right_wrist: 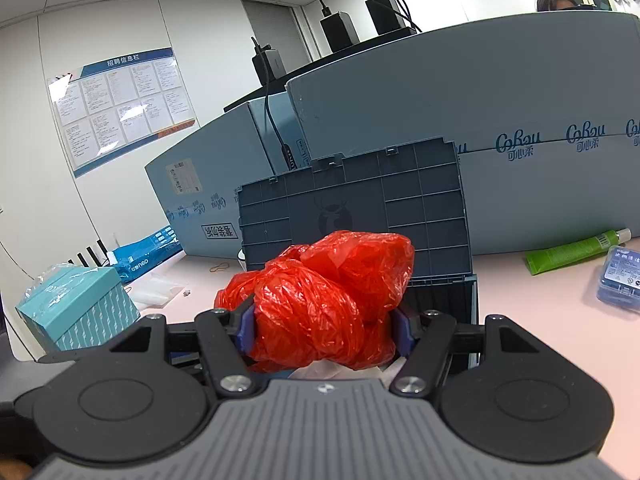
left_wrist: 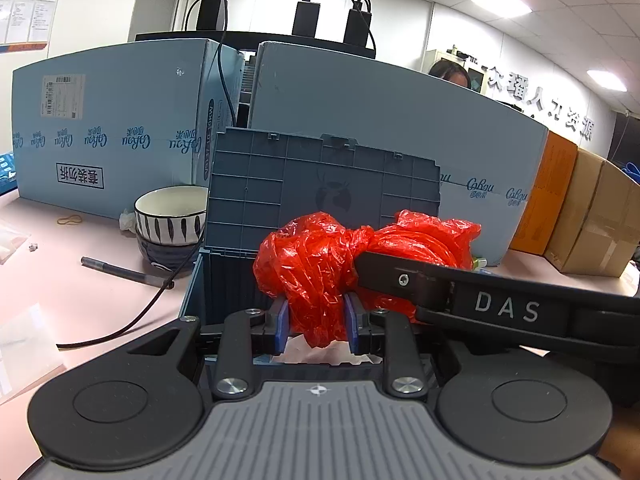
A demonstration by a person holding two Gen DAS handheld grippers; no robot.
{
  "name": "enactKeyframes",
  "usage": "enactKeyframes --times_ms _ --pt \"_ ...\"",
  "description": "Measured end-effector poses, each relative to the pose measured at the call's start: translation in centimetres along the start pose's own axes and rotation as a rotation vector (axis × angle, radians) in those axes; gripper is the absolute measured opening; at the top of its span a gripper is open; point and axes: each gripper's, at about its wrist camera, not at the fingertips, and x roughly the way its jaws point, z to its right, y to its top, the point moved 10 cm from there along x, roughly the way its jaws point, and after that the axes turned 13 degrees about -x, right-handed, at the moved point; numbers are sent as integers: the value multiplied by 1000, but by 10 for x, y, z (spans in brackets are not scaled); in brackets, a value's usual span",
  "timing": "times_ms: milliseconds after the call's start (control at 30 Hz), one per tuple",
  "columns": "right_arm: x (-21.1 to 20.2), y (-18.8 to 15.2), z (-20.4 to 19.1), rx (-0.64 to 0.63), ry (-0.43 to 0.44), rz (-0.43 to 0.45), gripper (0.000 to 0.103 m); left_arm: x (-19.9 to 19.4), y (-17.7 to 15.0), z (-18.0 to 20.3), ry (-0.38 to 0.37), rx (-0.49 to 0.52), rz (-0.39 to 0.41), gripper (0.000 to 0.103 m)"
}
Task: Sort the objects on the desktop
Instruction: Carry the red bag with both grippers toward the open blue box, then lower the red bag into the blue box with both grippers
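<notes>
A crumpled red plastic bag (left_wrist: pixel 316 264) is held over an open grey storage box (left_wrist: pixel 200 284) whose ribbed lid (left_wrist: pixel 320 184) stands upright behind it. My left gripper (left_wrist: pixel 316 320) is shut on the bag's left lobe. My right gripper (right_wrist: pixel 324 328) is shut on the other part of the same red plastic bag (right_wrist: pixel 320 300), above the box (right_wrist: pixel 472 296). The right gripper's black body marked DAS (left_wrist: pixel 504 304) reaches in from the right in the left wrist view. The box's inside is mostly hidden by the bag.
Two stacked bowls (left_wrist: pixel 172 220), a grey pen (left_wrist: pixel 120 270), a black cable (left_wrist: pixel 152 300) and a rubber band (left_wrist: pixel 69 221) lie left of the box. Large blue cartons (left_wrist: pixel 108 128) wall the back. A green tube (right_wrist: pixel 576 250), a blue case (right_wrist: pixel 620 280) and a teal box (right_wrist: pixel 80 308) sit around.
</notes>
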Motion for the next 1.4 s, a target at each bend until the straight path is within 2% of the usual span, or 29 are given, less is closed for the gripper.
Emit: enactKeyframes --times_ms 1400 --pt "11 -20 16 68 36 -62 69 19 -13 4 51 46 -58 23"
